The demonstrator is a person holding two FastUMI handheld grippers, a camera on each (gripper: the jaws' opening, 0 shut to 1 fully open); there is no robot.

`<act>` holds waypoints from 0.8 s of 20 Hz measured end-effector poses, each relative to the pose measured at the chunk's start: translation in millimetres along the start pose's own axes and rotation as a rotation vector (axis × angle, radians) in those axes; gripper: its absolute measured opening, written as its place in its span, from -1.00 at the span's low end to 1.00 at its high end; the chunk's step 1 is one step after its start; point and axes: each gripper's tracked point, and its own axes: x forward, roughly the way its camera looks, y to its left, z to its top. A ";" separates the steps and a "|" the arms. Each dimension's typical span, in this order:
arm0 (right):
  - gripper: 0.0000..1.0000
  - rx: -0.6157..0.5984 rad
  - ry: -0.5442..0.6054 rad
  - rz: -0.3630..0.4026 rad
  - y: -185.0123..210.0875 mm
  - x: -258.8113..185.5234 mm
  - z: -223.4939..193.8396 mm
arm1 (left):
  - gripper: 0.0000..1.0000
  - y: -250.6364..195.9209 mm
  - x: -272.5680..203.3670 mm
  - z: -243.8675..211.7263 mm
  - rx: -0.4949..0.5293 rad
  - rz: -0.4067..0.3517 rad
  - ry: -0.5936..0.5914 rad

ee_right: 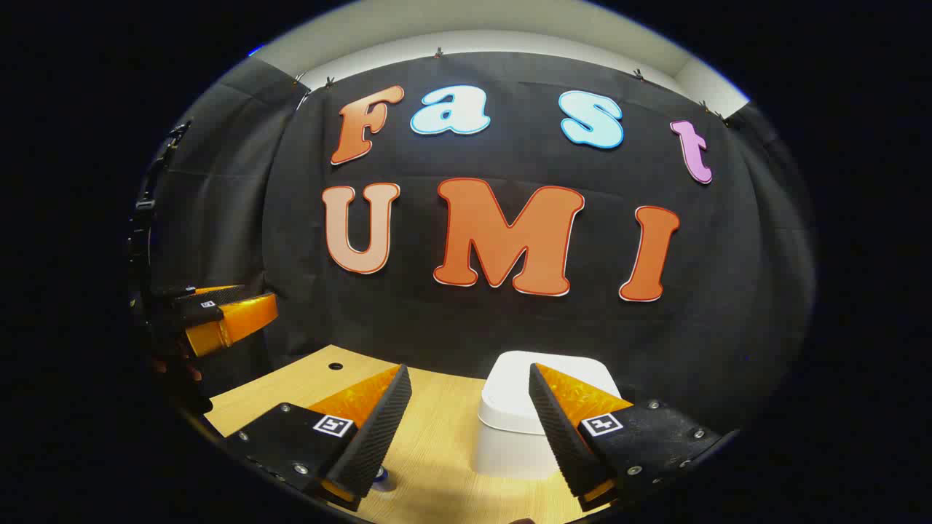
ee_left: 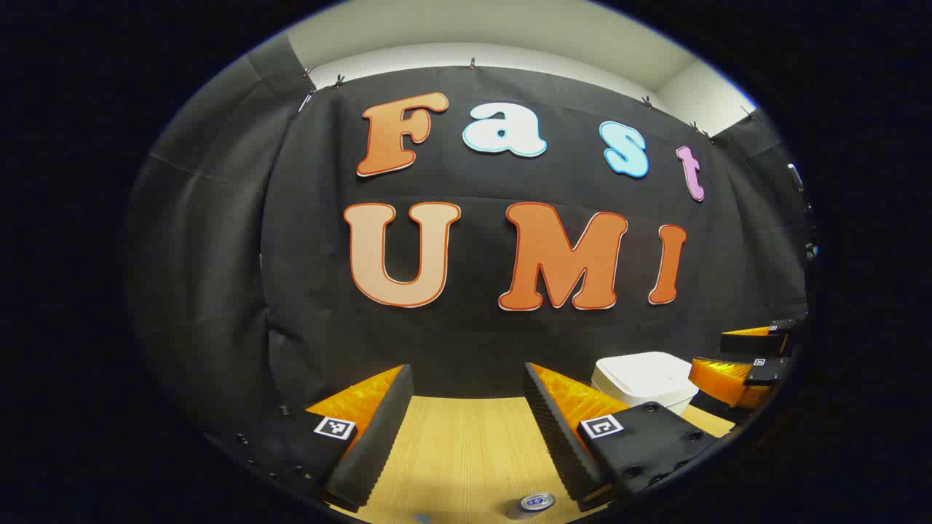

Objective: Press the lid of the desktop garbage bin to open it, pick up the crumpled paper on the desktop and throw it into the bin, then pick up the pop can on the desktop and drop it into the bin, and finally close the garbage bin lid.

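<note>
In the left gripper view, the left gripper (ee_left: 466,415) hangs with its 2 fingers spread wide, nothing between them; the pop can (ee_left: 536,503) stands on the wooden desktop (ee_left: 466,451) in front of the white garbage bin (ee_left: 644,378), whose lid is shut; the right gripper (ee_left: 743,356) sits just beside the bin; in the right gripper view its fingers are spread, empty, near the bin's front.

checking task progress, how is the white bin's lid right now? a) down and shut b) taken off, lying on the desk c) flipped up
a: the garbage bin shows its lid lying flat on top, with the right tool open and empty in front of it.
</note>
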 end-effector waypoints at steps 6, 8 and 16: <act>0.95 -0.029 -0.017 0.002 -13.2 5.2 3.8 | 0.93 -6.9 4.3 0.1 0.011 0.023 0.002; 0.95 -0.026 -0.019 -0.002 -18.0 6.6 5.0 | 0.89 -9.3 4.6 2.2 0.021 0.023 -0.001; 0.96 -0.024 -0.031 -0.038 -40.5 19.9 13.6 | 0.89 -10.4 6.8 7.1 0.050 0.032 -0.010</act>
